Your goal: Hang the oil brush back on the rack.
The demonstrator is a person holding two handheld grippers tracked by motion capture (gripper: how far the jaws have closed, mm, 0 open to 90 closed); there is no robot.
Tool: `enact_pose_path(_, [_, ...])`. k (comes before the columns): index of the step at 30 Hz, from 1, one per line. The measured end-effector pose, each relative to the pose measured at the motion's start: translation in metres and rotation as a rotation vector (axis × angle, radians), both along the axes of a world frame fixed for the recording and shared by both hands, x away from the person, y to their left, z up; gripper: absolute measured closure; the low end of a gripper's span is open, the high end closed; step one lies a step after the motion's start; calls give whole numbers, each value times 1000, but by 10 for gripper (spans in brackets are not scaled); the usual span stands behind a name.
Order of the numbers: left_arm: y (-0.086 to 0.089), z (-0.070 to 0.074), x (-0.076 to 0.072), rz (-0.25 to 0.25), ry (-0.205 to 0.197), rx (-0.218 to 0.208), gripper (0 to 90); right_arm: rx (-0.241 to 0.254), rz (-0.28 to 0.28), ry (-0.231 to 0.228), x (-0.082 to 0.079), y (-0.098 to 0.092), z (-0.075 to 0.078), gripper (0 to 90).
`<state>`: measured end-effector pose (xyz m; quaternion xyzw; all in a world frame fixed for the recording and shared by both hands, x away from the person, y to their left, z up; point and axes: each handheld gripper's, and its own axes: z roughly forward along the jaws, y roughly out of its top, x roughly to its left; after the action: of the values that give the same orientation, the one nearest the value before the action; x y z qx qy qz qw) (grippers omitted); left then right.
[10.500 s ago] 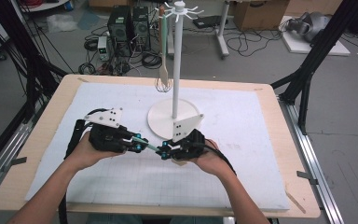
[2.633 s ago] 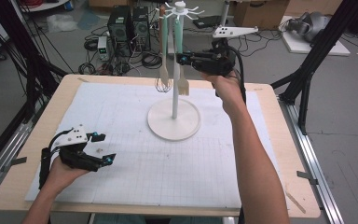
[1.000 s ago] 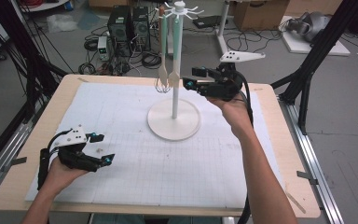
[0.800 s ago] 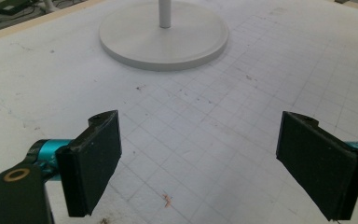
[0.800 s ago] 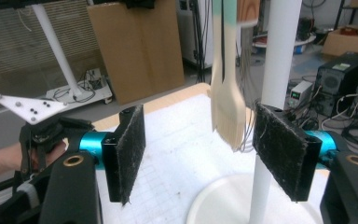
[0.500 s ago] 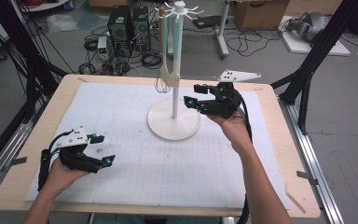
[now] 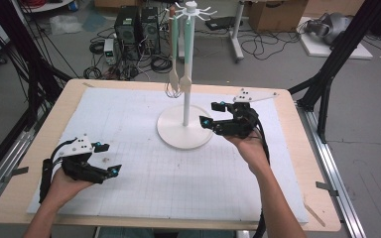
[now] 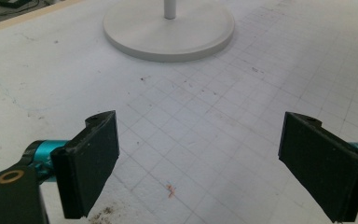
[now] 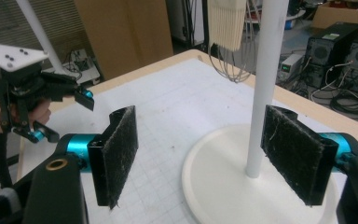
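A white stand has a round base [image 7: 184, 134] and a tall pole [image 7: 186, 74] with hooks at the top. From the hooks hang a wooden utensil [image 7: 173, 74], a mint-handled one [image 7: 185, 79] and a wire whisk [image 7: 170, 89]. My right gripper [image 7: 210, 114] hovers low at the base's right edge. Its jaws have just been opening and nothing is between them. In the right gripper view [image 9: 205, 158] the pole [image 9: 265, 84] stands just beyond the pads, with the wooden head [image 9: 226, 23] and whisk [image 9: 230, 65] above. My left gripper [image 7: 110, 158] rests open and empty at the front left [image 8: 198, 163].
A white gridded mat [image 7: 144, 188] covers the wooden table [image 7: 322, 198]. Black frame legs [image 7: 327, 74] stand at the table's sides. Computers and cables [image 7: 134, 29] lie on the floor behind. In the right gripper view the left gripper [image 9: 67, 116] is across the mat.
My right gripper has come down from beside the hanging utensils to just above the base's right edge, its jaws standing wider. The left gripper has stayed put.
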<state>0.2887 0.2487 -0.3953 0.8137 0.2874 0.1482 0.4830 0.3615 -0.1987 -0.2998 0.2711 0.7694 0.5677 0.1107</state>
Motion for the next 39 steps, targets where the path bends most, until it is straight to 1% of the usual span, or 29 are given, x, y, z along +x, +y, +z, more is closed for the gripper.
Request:
enact_pose_path(4, [0,0,0,0,4,2,119,-2,-5,3,-3,-3,-6,246])
enact_pose_path(6, [1,0,1,2,-2,9,113,1,-9,6,-4,-4,-10,242])
enact_pose_path(9, [1,0,0,6,3,-1,109,-1,-25,16,-7,-7,-15,217])
enact_pose_path(17, [1,0,1,9,9,-3,100,-10,-36,9,-14,-12,-23,206])
enact_pose_path(21, [1,0,1,6,11,-2,98,-37,-36,8,-17,-12,-27,192])
enact_pose_path(23, [1,-1,1,4,12,-2,95,-35,-37,8,-18,-12,-29,183])
enact_pose_path(27, [0,-1,1,6,12,0,95,-48,-47,-2,-21,-14,-33,172])
enact_pose_path(28, [0,-1,1,6,12,1,95,-55,-57,-3,-22,-14,-34,170])
enact_pose_path(31, [0,-1,2,6,13,1,92,-63,-59,-10,-24,-16,-37,169])
enact_pose_path(33, [0,-1,2,6,11,-2,91,-62,-60,-18,-26,-18,-40,169])
enact_pose_path(39, [0,-1,2,4,20,-4,87,-67,-68,-15,-31,-20,-49,151])
